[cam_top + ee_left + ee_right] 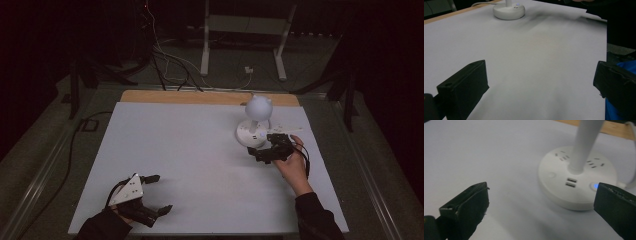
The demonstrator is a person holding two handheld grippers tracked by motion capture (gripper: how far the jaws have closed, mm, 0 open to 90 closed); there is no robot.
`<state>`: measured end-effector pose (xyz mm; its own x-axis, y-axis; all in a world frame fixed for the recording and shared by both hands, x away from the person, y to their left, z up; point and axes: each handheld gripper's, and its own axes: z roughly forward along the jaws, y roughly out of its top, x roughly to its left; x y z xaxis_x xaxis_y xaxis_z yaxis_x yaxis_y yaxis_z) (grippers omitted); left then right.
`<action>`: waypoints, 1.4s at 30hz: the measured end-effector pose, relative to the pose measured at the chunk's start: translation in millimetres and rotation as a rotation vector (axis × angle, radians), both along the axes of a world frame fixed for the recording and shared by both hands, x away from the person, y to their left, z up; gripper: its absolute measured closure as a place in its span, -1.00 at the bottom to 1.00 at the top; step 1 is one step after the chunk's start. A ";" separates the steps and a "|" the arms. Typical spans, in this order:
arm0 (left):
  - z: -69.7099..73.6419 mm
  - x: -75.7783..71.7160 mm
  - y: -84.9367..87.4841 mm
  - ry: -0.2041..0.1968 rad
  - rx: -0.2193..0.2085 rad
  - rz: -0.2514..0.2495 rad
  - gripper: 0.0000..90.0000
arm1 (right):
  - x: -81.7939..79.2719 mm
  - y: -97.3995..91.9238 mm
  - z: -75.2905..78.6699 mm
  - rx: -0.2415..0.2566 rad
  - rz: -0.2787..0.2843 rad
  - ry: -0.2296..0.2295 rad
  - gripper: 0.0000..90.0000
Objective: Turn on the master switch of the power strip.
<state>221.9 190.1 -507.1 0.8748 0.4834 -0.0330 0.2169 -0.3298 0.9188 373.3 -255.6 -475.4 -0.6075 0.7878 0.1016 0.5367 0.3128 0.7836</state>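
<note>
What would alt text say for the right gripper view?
A white round lamp base with sockets, USB ports and a glowing blue button sits on a white table, just beyond the open black right tongs.

No readable text or labels.

The lamp (pixel 584 150) has its head cut off by the top edge in both gripper views.

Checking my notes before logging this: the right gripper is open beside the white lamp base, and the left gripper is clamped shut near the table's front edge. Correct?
Not quite: the left gripper is open, holding nothing, as the left gripper view shows. The rest stands: the right gripper is open beside the lamp base.
</note>
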 end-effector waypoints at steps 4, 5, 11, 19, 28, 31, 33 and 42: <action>-0.1 0.1 -0.1 0.000 0.001 -0.001 -1.00 | -5.9 2.8 4.1 0.019 0.035 0.015 -1.00; -0.1 0.1 -0.1 0.000 0.001 -0.001 -1.00 | -7.4 3.7 5.1 0.025 0.042 0.020 -1.00; 0.0 -0.3 0.2 0.001 0.000 -0.002 -1.00 | -17.8 8.9 9.1 0.036 0.081 0.007 -1.00; 0.1 -0.3 0.0 0.000 0.002 -0.003 -1.00 | -37.7 8.6 14.8 0.077 0.141 0.000 -1.00; 0.2 -0.7 -0.1 0.000 0.001 -0.004 -1.00 | -57.4 0.8 9.2 0.063 0.173 -0.049 -1.00; 0.1 -0.5 0.1 -0.001 0.003 -0.005 -1.00 | -61.7 -2.4 5.4 0.061 0.186 -0.045 -1.00; 0.1 -0.4 0.1 0.000 0.002 -0.005 -1.00 | -65.3 -4.4 3.2 0.065 0.192 -0.042 -1.00; 0.1 -0.8 -0.3 0.001 0.004 -0.007 -1.00 | -81.2 -13.6 -10.4 0.031 0.196 -0.023 -1.00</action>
<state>221.1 189.8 -506.9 0.8780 0.4776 -0.0316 0.2152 -0.3351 0.9173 292.1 -269.2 -485.8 -0.7514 0.6510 0.1080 0.4497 0.3853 0.8058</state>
